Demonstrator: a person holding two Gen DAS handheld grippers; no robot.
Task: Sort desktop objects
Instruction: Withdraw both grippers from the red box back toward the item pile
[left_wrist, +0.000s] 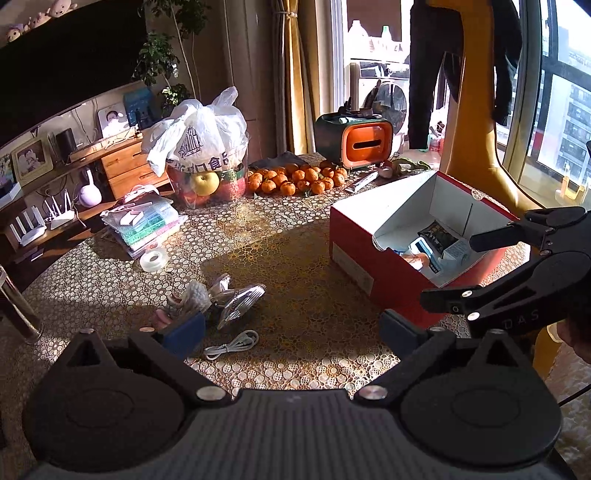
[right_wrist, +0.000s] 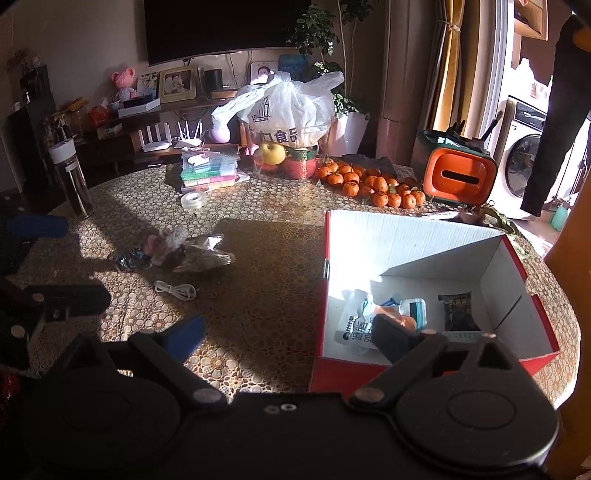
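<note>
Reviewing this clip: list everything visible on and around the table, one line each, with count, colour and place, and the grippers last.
red box: one, red outside, white inside, open, table right
packets in box: several, white, blue, dark, on its floor
foil packets: a few, silver, table centre, by a small plush item
cable: one, white, coiled, near edge
tape roll: one, clear, by the cases
plastic cases: a stack, pastel, table left
fruit bowl: one, clear, under a white bag
tangerines: many, orange, far side
tissue holder: one, orange and green, far right
bottle: one, dark, white cap, left edge
left gripper: open, empty, blue pads
right gripper: open, empty, above the box edge
</note>
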